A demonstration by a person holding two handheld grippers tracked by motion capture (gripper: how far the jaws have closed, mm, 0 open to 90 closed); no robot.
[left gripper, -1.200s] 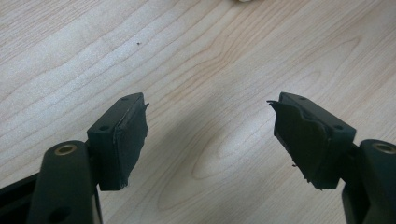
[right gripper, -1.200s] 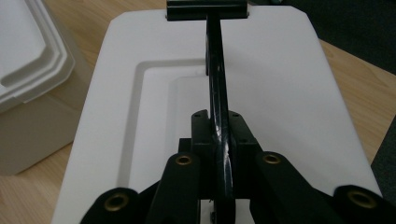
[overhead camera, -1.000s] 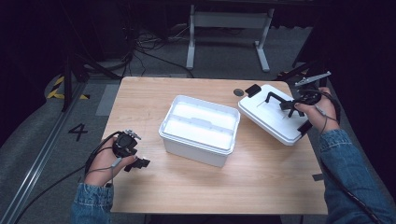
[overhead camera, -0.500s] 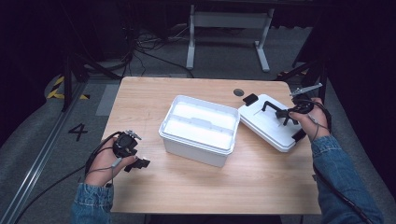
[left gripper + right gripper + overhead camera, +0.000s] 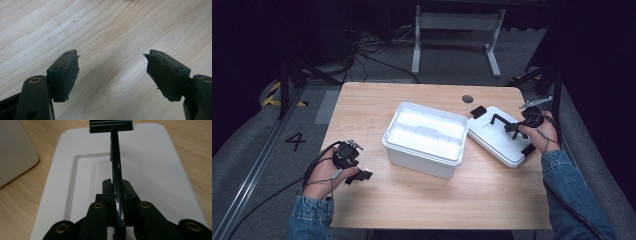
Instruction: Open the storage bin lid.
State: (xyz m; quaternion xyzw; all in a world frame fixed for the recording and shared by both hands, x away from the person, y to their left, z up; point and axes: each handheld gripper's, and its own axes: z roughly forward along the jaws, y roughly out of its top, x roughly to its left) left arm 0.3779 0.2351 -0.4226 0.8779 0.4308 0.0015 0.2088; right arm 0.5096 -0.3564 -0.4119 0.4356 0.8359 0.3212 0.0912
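A white lidless storage box stands mid-table. Its white lid lies flat on the table just right of the box, with a black latch at its far end. My right gripper is shut on the lid's black handle, which stands upright between the jaws in the right gripper view, above the lid. My left gripper rests near the table's front left, open, with bare wood between its pads.
The wooden table has a round dark cable hole near its far edge. A corner of the box sits left of the lid in the right gripper view. Cables and a desk frame lie on the floor beyond.
The right gripper has brought the lid down and closer to the box, so it now lies flat on the table. The left gripper has stayed still.
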